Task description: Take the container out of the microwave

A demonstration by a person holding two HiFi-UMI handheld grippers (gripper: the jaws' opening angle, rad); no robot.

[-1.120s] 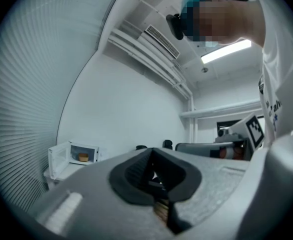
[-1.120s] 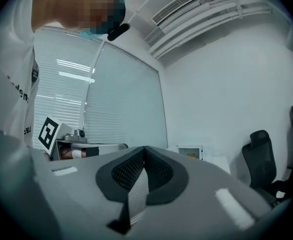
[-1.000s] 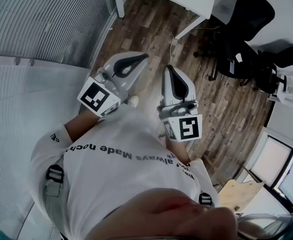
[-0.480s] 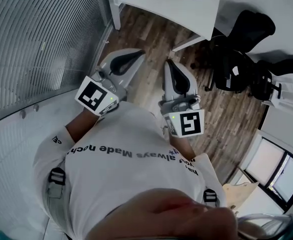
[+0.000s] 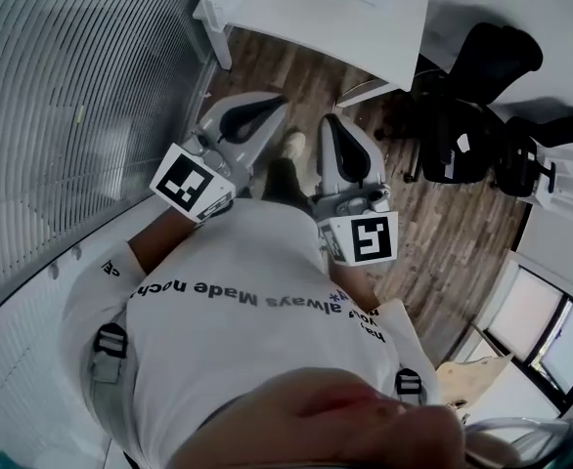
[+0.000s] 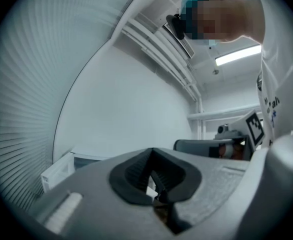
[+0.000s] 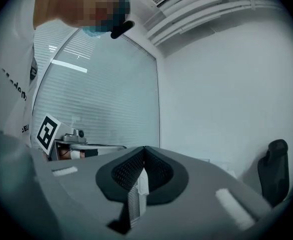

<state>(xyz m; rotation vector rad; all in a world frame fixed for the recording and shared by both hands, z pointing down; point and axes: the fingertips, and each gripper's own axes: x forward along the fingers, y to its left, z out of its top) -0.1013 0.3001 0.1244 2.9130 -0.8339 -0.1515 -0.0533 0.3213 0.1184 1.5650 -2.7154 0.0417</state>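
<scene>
Trouble, as I judged it, lay in the room rather than in any grip: neither microwave nor container showed in any view, so the task's thing was somewhere out of sight, and both claws pointed level ahead of me over the wooden floor [image 5: 433, 223]. The left claw [image 5: 279, 103] was pressed together on nothing, and the right claw [image 5: 328, 125] likewise, jaws tip to tip and empty. With the slatted glass wall [image 5: 81, 96] close at nine o'clock, the left claw could have scraped it. The white bench [image 5: 316, 8] at twelve o'clock offered a corner to knock, and the black chairs [image 5: 482, 76] at two o'clock had legs to catch. Shut jaws would also have bumped the container rather than taken it. Counted: two claws, two marker cubes [image 5: 191, 182], one bench, two chairs as far as I could tell, one shoe [image 5: 291, 145], no container.
</scene>
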